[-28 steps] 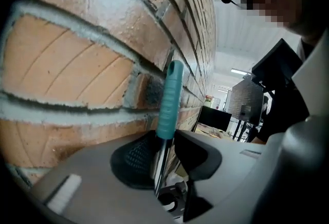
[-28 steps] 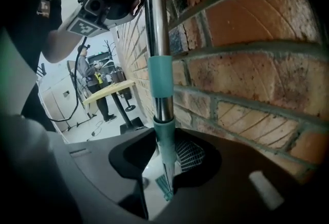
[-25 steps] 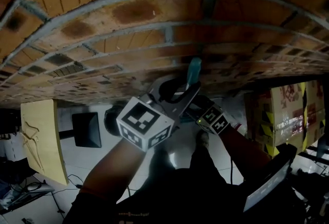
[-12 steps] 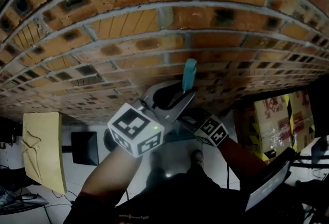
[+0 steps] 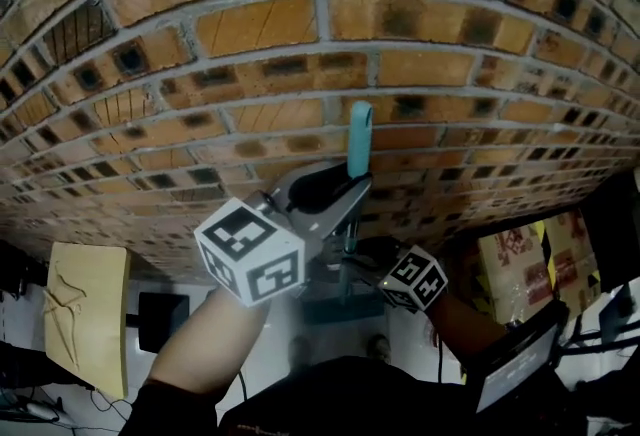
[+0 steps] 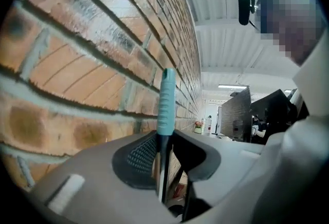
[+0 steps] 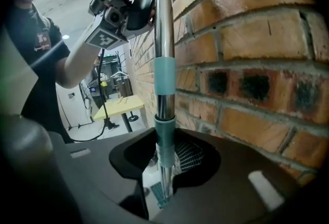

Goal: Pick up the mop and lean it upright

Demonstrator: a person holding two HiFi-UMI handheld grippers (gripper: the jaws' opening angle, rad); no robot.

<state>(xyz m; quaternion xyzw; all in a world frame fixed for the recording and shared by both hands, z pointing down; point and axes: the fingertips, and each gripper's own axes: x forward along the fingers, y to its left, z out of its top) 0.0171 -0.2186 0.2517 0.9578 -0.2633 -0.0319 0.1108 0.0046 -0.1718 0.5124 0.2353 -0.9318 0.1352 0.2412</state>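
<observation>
Mop (image 5: pixel 359 139) risen along brick wall (image 5: pixel 250 24). Left gripper (image 6: pixel 163 159) jaws just tightened under teal grip (image 6: pixel 166 102); right gripper (image 7: pixel 164 159) jaws clamp pole collar (image 7: pixel 165 133), seen only in right gripper view.

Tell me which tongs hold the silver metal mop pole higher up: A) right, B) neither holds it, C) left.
C: the left tongs, which have just been closing on the silver metal mop pole, grip it under its teal ribbed end grip, above the right tongs.
</observation>
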